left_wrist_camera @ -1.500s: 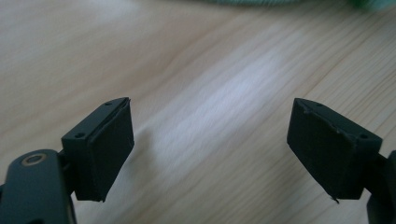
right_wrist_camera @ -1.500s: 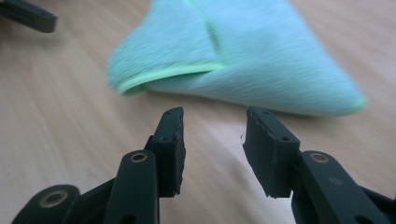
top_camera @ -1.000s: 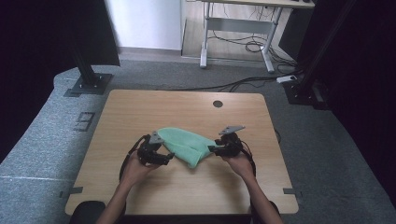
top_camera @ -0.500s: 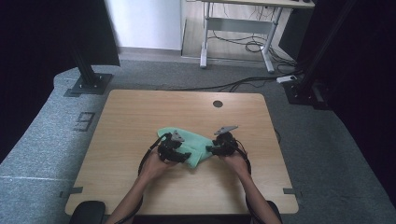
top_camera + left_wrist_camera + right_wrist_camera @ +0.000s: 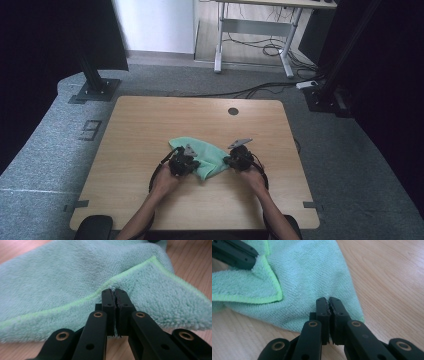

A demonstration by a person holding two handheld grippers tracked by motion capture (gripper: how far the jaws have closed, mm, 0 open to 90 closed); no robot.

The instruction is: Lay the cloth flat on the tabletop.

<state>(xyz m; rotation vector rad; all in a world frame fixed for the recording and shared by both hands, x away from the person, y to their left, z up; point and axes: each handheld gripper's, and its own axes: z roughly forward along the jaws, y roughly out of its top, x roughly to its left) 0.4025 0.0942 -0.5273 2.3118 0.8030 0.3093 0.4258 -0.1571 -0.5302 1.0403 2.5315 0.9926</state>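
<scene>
A mint-green microfibre cloth lies bunched near the middle of the wooden table. My left gripper is at its left side. Its jaws have just been closing and are now shut on the bright-green hem of a folded-over layer, which puckers at the tips. My right gripper is at the cloth's right side. Its jaws have also just closed and pinch the cloth's surface close to its near edge. The left gripper's black jaws sit at the far fold.
A round cable hole sits near the table's far edge. Bare wood lies all around the cloth. Black stand bases and a desk frame with cables stand on the grey floor beyond.
My left gripper moved right and down onto the cloth, and the cloth's left part now lies folded over and more bunched. Both pairs of jaws went from apart to shut on the cloth.
</scene>
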